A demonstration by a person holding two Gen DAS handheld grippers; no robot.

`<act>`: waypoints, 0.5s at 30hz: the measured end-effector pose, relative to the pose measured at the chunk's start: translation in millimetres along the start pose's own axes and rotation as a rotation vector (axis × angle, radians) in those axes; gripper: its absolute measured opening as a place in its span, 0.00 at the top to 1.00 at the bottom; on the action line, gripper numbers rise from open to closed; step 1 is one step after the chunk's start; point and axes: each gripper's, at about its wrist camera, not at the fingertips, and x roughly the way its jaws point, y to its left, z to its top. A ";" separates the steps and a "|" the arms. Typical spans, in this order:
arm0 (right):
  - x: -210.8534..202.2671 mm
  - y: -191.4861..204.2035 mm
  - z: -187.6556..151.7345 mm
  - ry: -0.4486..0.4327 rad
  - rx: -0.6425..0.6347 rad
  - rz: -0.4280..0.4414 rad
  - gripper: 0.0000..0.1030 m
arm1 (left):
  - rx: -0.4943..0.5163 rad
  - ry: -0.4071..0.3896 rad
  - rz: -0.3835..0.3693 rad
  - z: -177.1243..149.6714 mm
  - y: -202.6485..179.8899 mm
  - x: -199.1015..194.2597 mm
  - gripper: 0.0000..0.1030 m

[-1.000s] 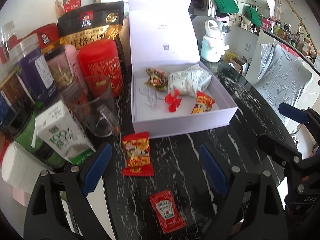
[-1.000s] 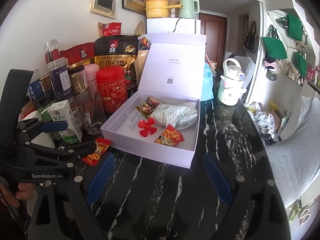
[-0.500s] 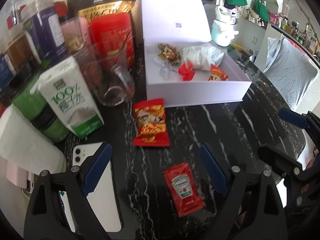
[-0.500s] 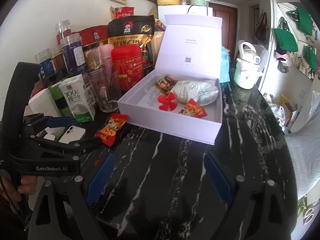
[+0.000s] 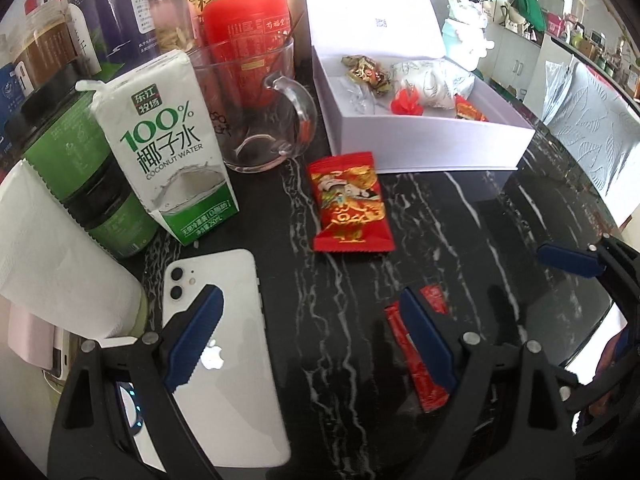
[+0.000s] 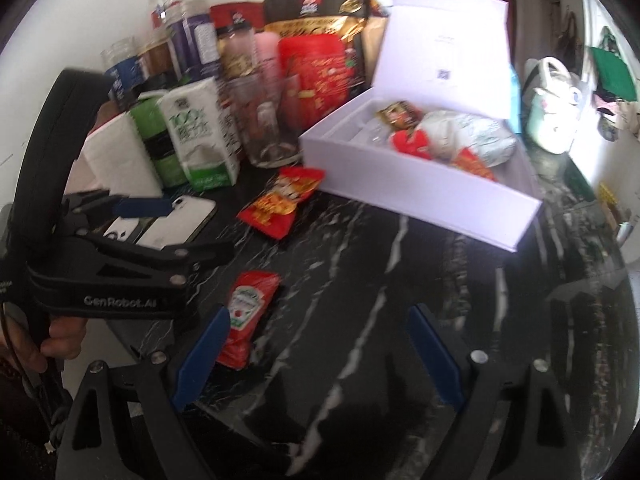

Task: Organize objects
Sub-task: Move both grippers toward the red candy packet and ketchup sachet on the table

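A red ketchup packet (image 5: 425, 382) lies flat on the black marble table (image 5: 460, 220), partly hidden under the right finger of my left gripper (image 5: 310, 340), which is open and holds nothing. In the right wrist view the ketchup packet (image 6: 249, 312) lies beside the left finger of my right gripper (image 6: 318, 356). That gripper's jaws are closing slightly, still wide apart, with only bare table between them. A red-and-gold snack packet (image 5: 350, 204) lies in front of the open white box (image 5: 420, 148), which holds several small wrapped items.
A white phone (image 5: 224, 360) lies face down under my left gripper's left finger. A coconut water carton (image 5: 168, 148), glass mug (image 5: 260, 112), red tin (image 5: 248, 52), jars and paper towel roll (image 5: 52, 248) crowd the left. A white chair (image 5: 592, 128) stands at the right.
Both grippers have sunk toward the table and tipped downward. The ketchup packet has slid under my left gripper's right finger, and the phone has come into view.
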 end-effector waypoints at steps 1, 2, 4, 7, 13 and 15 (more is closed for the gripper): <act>3.4 2.2 -0.1 0.006 -0.007 0.005 0.15 | 0.003 -0.001 0.005 -0.1 1.5 0.8 0.13; 6.5 3.9 -0.3 0.013 -0.013 0.008 0.18 | 0.006 -0.001 0.010 -0.1 3.4 1.5 0.13; 12.8 6.6 -1.1 0.029 -0.019 0.022 0.22 | 0.009 0.000 0.010 0.2 6.8 2.9 0.13; 21.5 11.2 -1.6 0.051 -0.028 0.061 0.23 | 0.023 0.001 0.012 1.0 9.2 5.7 0.13; 37.0 26.3 -1.6 0.081 -0.085 0.092 0.26 | 0.084 -0.002 0.028 3.0 1.2 12.9 0.13; 38.0 29.3 -1.8 0.073 -0.115 0.063 0.32 | 0.091 0.009 0.025 5.0 -1.2 18.5 0.13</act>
